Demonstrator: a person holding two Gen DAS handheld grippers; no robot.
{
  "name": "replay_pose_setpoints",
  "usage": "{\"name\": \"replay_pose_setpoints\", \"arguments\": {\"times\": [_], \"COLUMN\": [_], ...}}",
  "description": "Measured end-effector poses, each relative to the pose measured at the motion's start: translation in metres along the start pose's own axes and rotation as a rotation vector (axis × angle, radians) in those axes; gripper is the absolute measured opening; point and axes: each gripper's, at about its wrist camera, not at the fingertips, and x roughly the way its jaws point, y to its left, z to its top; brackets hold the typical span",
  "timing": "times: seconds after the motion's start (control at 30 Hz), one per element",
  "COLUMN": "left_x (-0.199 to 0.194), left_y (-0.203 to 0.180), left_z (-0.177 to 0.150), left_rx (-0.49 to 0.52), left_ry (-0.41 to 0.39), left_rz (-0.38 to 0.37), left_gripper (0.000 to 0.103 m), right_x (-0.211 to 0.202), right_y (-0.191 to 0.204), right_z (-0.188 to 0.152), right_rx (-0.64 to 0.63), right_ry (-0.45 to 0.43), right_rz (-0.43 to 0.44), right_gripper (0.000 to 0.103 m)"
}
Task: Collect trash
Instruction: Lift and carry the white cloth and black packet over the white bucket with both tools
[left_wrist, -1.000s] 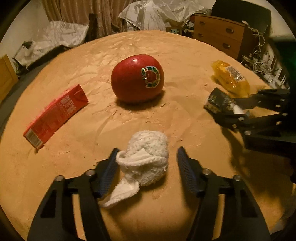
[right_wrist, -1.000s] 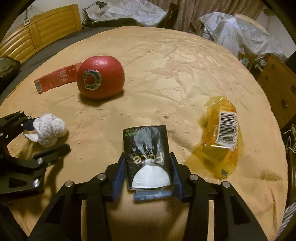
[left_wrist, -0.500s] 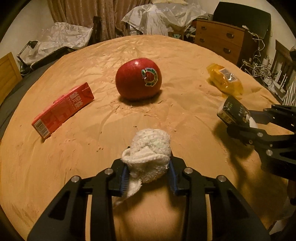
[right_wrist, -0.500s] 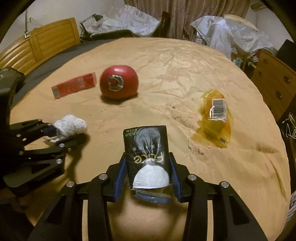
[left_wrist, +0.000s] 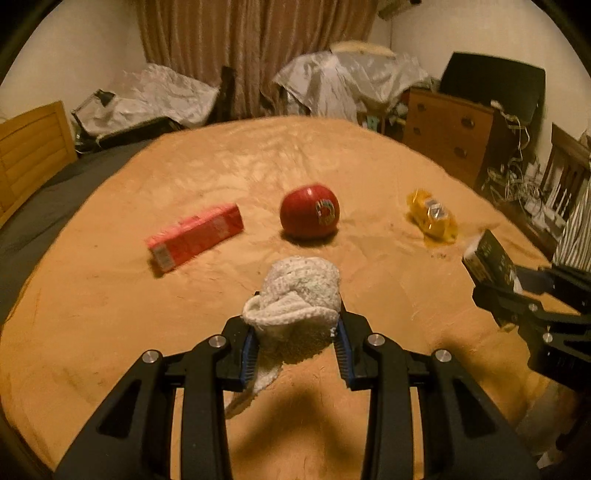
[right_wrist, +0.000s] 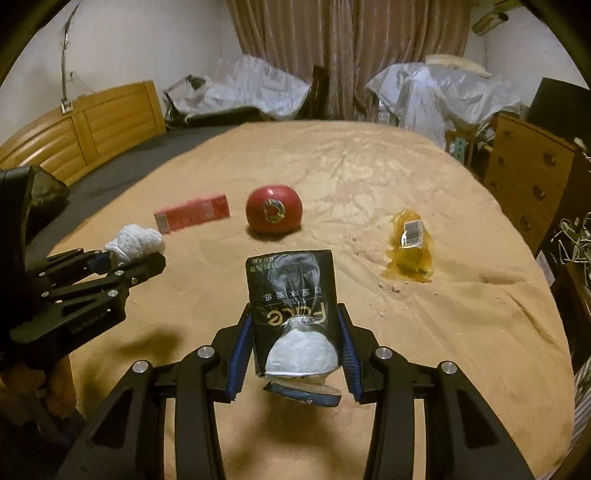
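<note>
A: Left gripper (left_wrist: 295, 349) first, what has it got?

B: Its jaws have just been closing and now pinch a white wad (left_wrist: 295, 299) between the blue pads. The wad is off the cloth, with a loose tail hanging below the left pad.

A: And the right gripper (right_wrist: 295, 349)?

B: Clamped on a black tissue pack (right_wrist: 291, 295), which stands up from the jaws, white tissue bulging at its lower end. A torn flap hangs under it. The pack is clear of the cloth; its shadow lies below.

A: Can each one see the other?

B: Yes. From the left camera the right one comes in at the right edge, pack sticking out of it. From the right camera the left one sits at the left edge with the wad at its tip.

A: What lies on the tan cloth (left_wrist: 110, 314)?

B: Three things, well apart from both grippers. A red carton (left_wrist: 194, 238) lies flat on the left. A red apple (left_wrist: 309, 210) with a sticker sits in the middle. A yellow wrapper (left_wrist: 432, 218) with a barcode label lies to the right.

A: Around the cloth?

B: Curtain (right_wrist: 351, 55) at the back, wooden drawers (right_wrist: 532, 181) on the right, a wooden headboard (right_wrist: 81, 125) on the left.
</note>
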Motion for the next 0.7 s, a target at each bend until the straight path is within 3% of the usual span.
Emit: {"name": "replay_pose_setpoints", "arguments": {"times": [0.4,0.7], "left_x": [-0.086,-0.115], "left_y": [-0.013,-0.029], "left_z": [0.012,0.011], "left_rx": [-0.002,0.001], "left_ry": [-0.228,-0.328], "left_rz": [0.056,0.091], "left_gripper": [0.033,0.033], "right_x": [-0.101,-0.159], "right_y": [0.025,0.039], "right_z": [-0.009,-0.023], "right_rx": [0.049,0.049], "right_ry": [-0.202,-0.33], "right_rz": [-0.042,-0.099], "right_gripper": [0.044,0.044]}}
